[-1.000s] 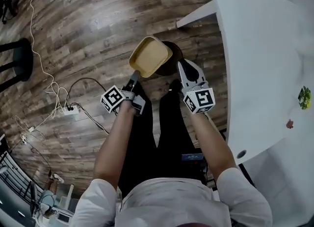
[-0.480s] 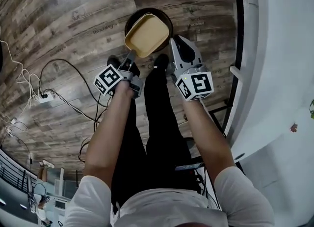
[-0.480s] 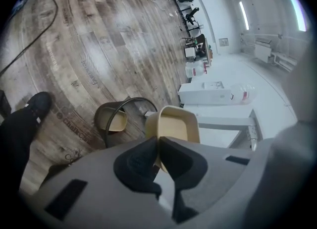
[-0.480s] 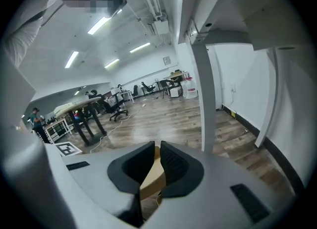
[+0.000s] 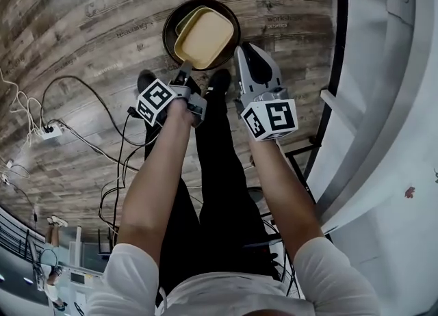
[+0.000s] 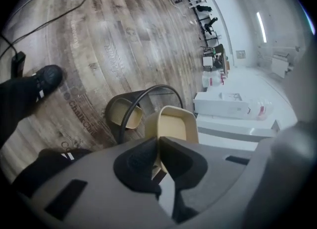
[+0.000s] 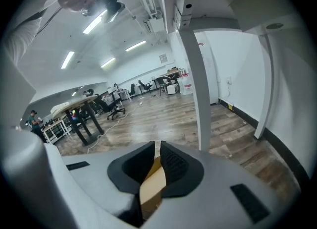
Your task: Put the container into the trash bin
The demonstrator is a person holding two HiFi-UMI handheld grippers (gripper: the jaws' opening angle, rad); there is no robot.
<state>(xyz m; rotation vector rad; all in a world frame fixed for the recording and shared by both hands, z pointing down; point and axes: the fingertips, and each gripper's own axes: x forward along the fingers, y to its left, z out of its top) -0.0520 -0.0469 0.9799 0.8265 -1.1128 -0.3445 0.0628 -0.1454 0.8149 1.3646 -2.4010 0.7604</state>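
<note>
Over the trash bin (image 5: 166, 34) the left gripper's (image 5: 185, 70) jaws pinch the beige container (image 5: 205, 37) by its rim, while just beside the bin the right gripper's (image 5: 241, 50) jaws clamp a tan piece (image 7: 151, 186).

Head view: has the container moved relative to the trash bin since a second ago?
Yes. The container, in the left gripper, went from overhanging the left rim of the trash bin to lying over its opening, inside the rim.

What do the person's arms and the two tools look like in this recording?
The left tool and right tool have smooth grey bodies with black jaw pads. Each carries a white cube printed with black square markers. The arms are bare below short white sleeves.
</note>
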